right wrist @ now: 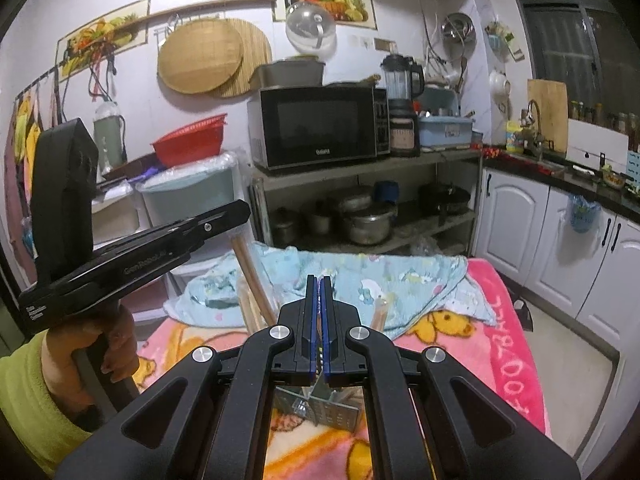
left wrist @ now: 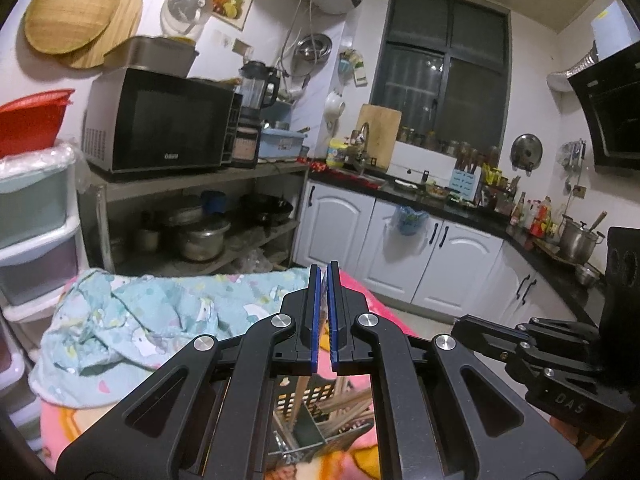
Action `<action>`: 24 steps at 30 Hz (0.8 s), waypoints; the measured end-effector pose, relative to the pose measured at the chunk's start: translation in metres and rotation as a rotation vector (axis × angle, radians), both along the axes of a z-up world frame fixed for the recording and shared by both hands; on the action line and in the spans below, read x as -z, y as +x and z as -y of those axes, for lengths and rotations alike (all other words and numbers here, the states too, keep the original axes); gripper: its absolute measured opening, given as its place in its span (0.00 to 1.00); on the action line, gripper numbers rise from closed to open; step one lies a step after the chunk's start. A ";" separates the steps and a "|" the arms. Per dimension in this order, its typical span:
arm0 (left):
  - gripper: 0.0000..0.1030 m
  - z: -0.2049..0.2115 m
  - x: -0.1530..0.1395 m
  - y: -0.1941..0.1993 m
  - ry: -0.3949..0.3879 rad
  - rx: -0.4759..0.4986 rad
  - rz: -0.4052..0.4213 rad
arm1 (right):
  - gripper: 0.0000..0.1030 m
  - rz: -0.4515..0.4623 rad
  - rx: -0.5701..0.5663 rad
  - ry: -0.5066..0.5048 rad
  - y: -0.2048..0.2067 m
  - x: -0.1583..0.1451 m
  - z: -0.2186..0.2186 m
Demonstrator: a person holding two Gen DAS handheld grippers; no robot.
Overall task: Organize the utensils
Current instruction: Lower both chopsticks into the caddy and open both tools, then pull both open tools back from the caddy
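A dark perforated utensil holder (left wrist: pixel 320 420) with a divider stands on the pink blanket (left wrist: pixel 72 420), below my left gripper; it also shows in the right wrist view (right wrist: pixel 320 410). It holds wooden chopsticks (left wrist: pixel 344 404) and metal utensils (left wrist: pixel 286 446). More wooden chopsticks (right wrist: pixel 256 280) stick up behind the right gripper. My left gripper (left wrist: pixel 324 280) is shut and empty, raised above the holder. My right gripper (right wrist: pixel 319 284) is shut with nothing seen between its blue pads. The left gripper body (right wrist: pixel 132 256) shows at left, the right one (left wrist: pixel 560 364) at right.
A light blue patterned cloth (left wrist: pixel 132 324) lies crumpled on the blanket's far side. Behind stand a metal shelf with a microwave (left wrist: pixel 160 120) and pots (left wrist: pixel 200 240), plastic drawers (left wrist: pixel 36 240) at left, and white cabinets (left wrist: pixel 400 240) with a cluttered counter at right.
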State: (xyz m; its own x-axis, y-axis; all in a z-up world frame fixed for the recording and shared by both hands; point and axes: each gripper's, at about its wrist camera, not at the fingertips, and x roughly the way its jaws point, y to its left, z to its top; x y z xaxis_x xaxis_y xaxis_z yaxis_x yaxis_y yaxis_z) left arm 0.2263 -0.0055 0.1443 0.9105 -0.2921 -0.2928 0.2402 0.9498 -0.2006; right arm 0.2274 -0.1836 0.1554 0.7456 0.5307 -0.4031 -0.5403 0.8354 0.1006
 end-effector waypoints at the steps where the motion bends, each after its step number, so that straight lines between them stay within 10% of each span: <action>1: 0.02 -0.001 0.003 0.002 -0.001 -0.001 -0.005 | 0.02 -0.018 -0.005 0.001 0.006 0.004 -0.003; 3: 0.04 -0.003 0.011 0.008 0.008 -0.019 -0.026 | 0.05 -0.046 -0.004 -0.001 0.015 0.009 -0.006; 6: 0.43 -0.011 0.024 0.012 0.010 -0.045 -0.065 | 0.36 -0.066 0.032 -0.017 0.027 0.021 -0.008; 16: 0.89 -0.032 0.040 -0.014 0.007 -0.096 -0.086 | 0.60 -0.020 0.094 0.013 0.003 0.040 0.018; 24: 0.90 -0.047 0.040 -0.047 -0.039 -0.137 -0.097 | 0.77 0.057 0.156 0.047 -0.031 0.037 0.042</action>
